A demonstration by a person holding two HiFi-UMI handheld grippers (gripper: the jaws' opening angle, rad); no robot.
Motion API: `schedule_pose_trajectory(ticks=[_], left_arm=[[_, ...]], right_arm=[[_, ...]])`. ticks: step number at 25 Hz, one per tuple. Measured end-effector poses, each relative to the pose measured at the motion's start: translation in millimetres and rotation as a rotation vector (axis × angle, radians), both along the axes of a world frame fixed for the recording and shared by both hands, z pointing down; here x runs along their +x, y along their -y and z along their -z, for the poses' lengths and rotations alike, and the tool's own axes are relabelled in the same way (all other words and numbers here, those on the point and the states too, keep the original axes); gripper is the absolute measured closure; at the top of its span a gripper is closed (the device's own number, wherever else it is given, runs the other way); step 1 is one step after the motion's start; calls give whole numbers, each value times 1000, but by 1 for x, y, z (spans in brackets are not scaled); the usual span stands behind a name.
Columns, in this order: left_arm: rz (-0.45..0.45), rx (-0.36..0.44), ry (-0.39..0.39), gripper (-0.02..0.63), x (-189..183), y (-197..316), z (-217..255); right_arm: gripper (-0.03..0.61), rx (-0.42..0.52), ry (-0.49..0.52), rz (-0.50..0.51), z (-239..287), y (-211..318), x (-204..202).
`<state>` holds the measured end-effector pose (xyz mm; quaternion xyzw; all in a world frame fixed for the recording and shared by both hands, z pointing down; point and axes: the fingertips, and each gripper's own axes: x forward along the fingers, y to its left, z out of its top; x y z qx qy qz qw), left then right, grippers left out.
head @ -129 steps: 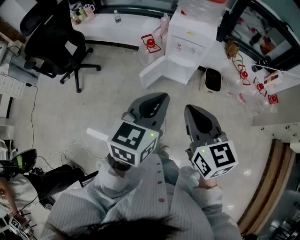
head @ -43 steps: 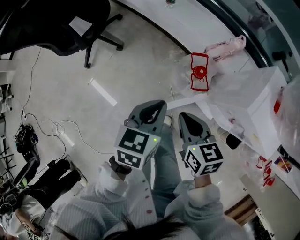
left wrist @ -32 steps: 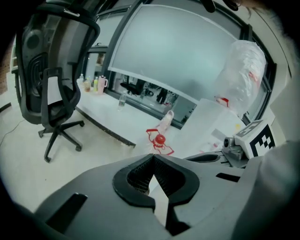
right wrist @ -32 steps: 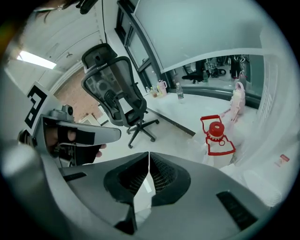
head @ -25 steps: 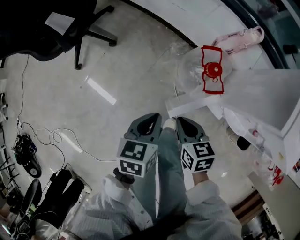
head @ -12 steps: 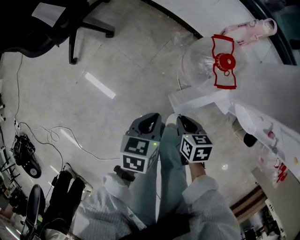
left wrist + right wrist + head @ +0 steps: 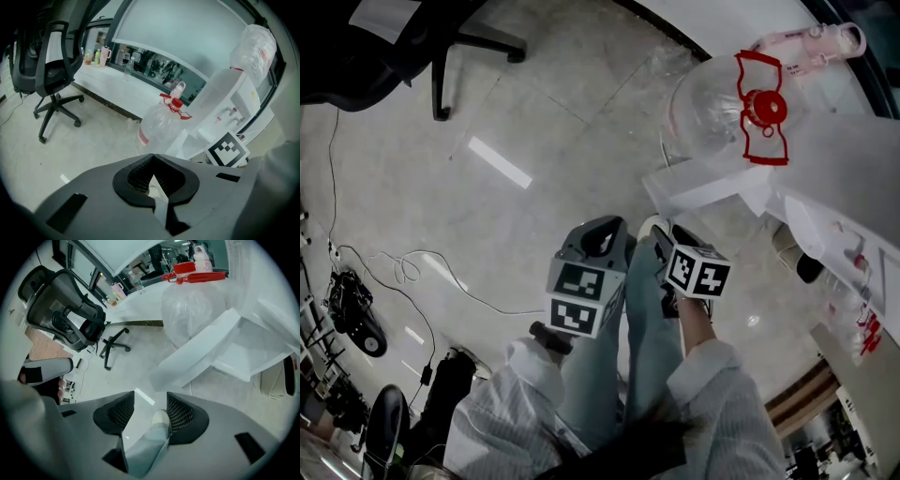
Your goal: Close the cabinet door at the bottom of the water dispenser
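The white water dispenser (image 7: 853, 178) stands at the right. Its bottom cabinet door (image 7: 705, 190) hangs open as a white slanted panel (image 7: 201, 357), with the cabinet's inside (image 7: 255, 357) behind it. My left gripper (image 7: 605, 230) is shut and empty, its tips meeting (image 7: 152, 157). My right gripper (image 7: 661, 236) is just below the door's free end and apart from it. Its jaws (image 7: 150, 401) have just been opening and stand open, with nothing between them but the person's leg and shoe seen beyond.
A clear water bottle (image 7: 727, 103) with a red handle lies on the floor beside the door. A black office chair (image 7: 394, 37) stands at the upper left. Cables (image 7: 412, 272) and a white strip (image 7: 499, 161) lie on the floor.
Both grippers have dropped lower towards the floor. The right one has rolled, so its marker cube shows a different face. The door and bottle have come nearer in view.
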<state>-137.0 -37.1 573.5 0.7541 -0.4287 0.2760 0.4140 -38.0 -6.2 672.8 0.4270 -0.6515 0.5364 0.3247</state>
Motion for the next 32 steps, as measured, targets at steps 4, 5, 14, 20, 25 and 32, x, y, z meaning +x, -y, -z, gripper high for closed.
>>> schedule_pose_trajectory(ticks=[4, 5, 14, 20, 25, 32], left_arm=[[1, -5, -5, 603, -3, -2, -4], [2, -9, -5, 603, -5, -3, -6], [13, -28, 4, 603, -21, 1, -16], [24, -30, 1, 603, -31, 10, -19], [17, -34, 2, 603, -37, 13, -22], [18, -32, -7, 603, -41, 17, -24]], right_arm=[[382, -28, -23, -73, -12, 4, 1], [380, -36, -26, -97, -15, 6, 2], [377, -78, -34, -274, -30, 25, 4], [377, -99, -62, -399, -37, 34, 13], [377, -110, -85, -411, -39, 33, 13], [377, -119, -134, -388, -37, 22, 18]])
